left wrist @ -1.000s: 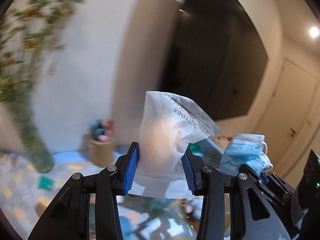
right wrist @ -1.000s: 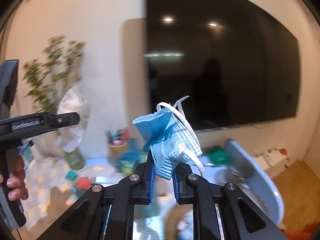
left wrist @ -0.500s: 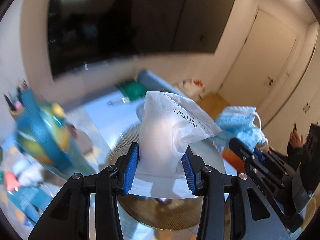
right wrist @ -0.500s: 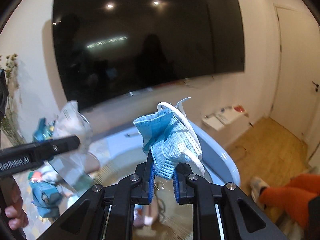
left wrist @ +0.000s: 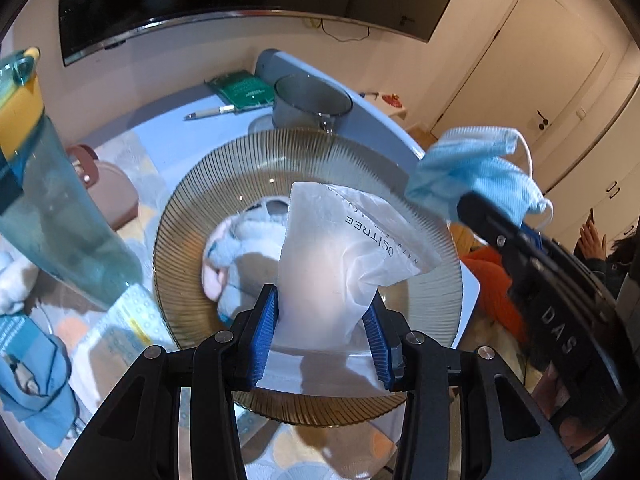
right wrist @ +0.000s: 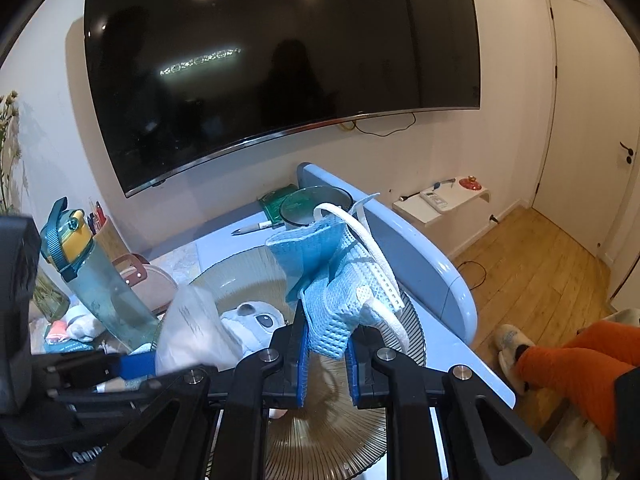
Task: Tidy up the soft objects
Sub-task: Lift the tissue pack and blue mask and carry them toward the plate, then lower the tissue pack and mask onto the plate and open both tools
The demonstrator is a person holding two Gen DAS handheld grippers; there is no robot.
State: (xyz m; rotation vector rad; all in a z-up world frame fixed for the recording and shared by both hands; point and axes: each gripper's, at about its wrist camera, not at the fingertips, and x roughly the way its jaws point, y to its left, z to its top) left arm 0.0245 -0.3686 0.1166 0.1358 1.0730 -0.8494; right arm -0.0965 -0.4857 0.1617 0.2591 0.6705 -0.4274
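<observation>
Now hovering over plate [left wrist: 192, 200]: left gripper [left wrist: 322, 330] pinching pouch [left wrist: 336, 264], right gripper [right wrist: 326, 360] pinching mask [right wrist: 336, 280] at two o'clock; plush [left wrist: 240, 248] already inside. Next, probably: lower, spread jaws, drop both beside plush.

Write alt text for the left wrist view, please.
The left gripper pinches a frosted white pouch above a ribbed glass plate holding a plush toy; at right, the right gripper holds a blue face mask.

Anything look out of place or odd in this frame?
Nothing spilled or damaged. The blue face mask is crumpled in the right claw, and a plush toy lies in the ribbed glass plate, presumably on purpose.
</observation>
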